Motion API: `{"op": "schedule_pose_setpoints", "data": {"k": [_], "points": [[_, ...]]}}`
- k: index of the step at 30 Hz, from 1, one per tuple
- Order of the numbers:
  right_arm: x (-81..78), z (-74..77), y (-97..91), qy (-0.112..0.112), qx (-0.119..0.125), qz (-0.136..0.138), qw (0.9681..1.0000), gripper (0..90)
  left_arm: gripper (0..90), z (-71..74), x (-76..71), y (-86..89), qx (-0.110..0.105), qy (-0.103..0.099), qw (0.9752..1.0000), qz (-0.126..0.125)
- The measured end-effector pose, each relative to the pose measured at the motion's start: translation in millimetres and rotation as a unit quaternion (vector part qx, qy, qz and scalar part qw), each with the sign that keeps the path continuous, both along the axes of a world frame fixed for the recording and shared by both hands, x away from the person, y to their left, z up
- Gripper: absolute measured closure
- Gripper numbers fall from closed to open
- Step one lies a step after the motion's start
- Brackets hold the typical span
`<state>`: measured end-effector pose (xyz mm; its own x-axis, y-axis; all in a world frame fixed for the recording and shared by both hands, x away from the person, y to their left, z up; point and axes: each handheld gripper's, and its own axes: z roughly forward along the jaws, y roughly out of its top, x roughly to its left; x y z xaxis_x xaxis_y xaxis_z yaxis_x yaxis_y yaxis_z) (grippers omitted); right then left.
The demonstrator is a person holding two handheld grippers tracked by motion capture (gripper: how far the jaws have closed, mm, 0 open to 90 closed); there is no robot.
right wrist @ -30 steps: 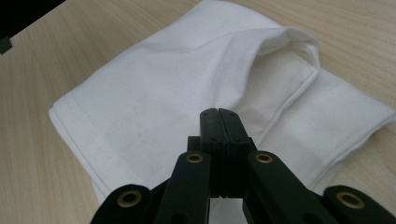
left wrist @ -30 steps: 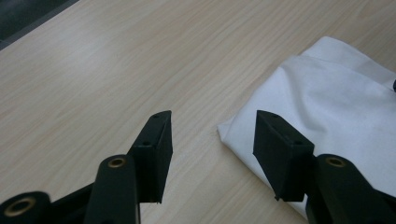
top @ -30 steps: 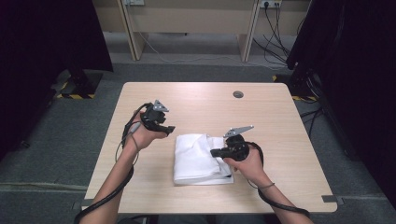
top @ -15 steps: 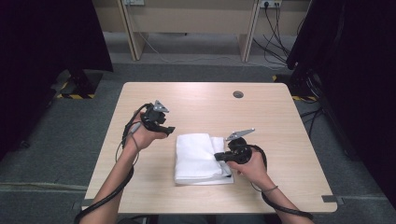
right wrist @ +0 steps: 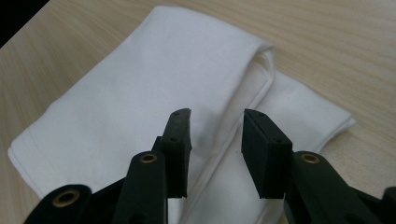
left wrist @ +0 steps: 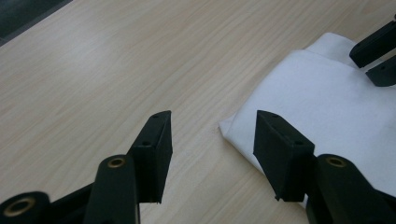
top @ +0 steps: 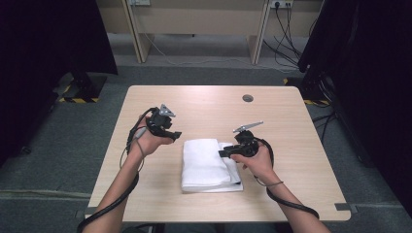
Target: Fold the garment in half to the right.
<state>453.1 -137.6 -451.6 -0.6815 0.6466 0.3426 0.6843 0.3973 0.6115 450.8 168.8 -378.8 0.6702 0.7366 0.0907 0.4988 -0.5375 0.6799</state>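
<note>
High view, set against a second earlier: the right gripper (top: 224, 153) has let go of the folded white towel (top: 206, 165) and drawn back toward its right edge, its fingers (right wrist: 180, 140) having just been opening and now parted above the cloth with nothing between them. The left gripper (top: 176, 134) hovers off the towel's far left corner, fingers (left wrist: 156, 144) apart and empty. The towel lies mid-worktop (top: 291, 126) toward the near edge, bare wood all around; grey carpet and dark curtains surround it.
</note>
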Motion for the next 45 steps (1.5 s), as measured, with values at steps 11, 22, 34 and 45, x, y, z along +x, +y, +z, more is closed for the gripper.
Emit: {"op": "schedule_pose_setpoints", "data": {"k": [11,22,34,45], "points": [[-11.4,1.1,-2.5,-0.007,0.007,0.009,0.9999,56.2,45.0,7.7,2.0,-13.9,-0.004,-0.009,0.9998,-0.015],[-39.8,1.4,-13.2,-0.011,0.008,0.033,0.9994,55.1,43.9,6.7,14.4,-57.8,-0.002,-0.001,0.9988,-0.049],[-24.0,-7.1,-5.9,0.015,0.006,0.023,0.9996,57.5,43.0,5.7,7.2,-46.9,-0.001,-0.003,0.9992,-0.041],[-25.3,-17.9,0.9,0.019,-0.003,0.026,0.9995,78.6,42.2,5.1,3.8,-33.1,-0.001,-0.005,0.9996,-0.029]]}}
